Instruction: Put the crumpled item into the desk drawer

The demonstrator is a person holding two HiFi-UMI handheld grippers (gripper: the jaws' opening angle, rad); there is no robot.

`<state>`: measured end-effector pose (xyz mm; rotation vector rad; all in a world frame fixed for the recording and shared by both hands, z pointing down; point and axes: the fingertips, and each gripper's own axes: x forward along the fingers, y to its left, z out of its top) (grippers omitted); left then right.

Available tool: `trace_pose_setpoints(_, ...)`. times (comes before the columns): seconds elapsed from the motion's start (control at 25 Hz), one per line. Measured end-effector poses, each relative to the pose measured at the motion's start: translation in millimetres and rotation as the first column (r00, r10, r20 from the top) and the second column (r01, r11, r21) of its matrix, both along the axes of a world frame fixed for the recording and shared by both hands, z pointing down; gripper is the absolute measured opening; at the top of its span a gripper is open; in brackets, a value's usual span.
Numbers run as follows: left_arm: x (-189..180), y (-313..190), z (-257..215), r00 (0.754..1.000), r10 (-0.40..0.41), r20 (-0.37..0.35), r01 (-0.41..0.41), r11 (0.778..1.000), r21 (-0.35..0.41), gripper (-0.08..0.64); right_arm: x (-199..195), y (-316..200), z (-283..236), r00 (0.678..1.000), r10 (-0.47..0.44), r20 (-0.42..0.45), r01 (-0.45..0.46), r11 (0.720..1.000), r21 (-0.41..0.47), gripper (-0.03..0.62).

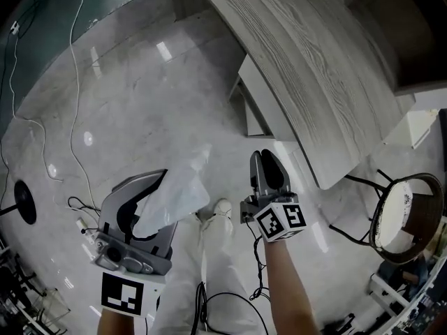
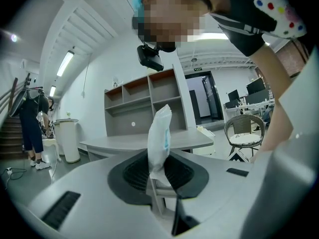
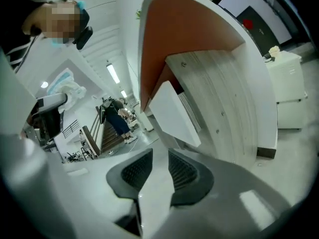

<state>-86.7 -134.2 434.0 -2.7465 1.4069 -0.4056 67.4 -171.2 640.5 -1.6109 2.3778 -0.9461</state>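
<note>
Left gripper [image 1: 159, 181]: fingers clamped on the crumpled white plastic packet [image 1: 176, 192], held above the glossy grey floor [image 1: 126, 96], short of the pale wood-grain desk's [image 1: 314, 61] front edge. Right gripper [image 1: 266, 162]: fingers apart, empty, facing the white drawer [image 1: 260, 93] beneath that edge. Judgement: kept free to open it.

Wicker chair [image 2: 244, 133], white bin [image 2: 68, 139]

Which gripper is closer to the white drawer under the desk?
The right. The right gripper points at the white drawer just ahead, jaws apart and empty. The left gripper sits farther off to the side, clamping the crumpled item.
</note>
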Motion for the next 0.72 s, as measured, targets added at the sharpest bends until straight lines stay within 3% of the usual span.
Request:
trace_pose_setpoints(0.28, 1, -12, 13, 1.0, -0.017, -0.001, 0.017, 1.0, -0.004, 0.067, 21, -28, 38, 0.998, 0.061, 0.026, -0.06, 0.997, -0.04, 0.161)
trace_pose_setpoints(0.72, 3, -18, 29, 1.0, -0.013, 0.007, 0.014, 1.0, -0.021, 0.067, 31, -49, 38, 0.999, 0.036, 0.016, -0.036, 0.999, 0.009, 0.162)
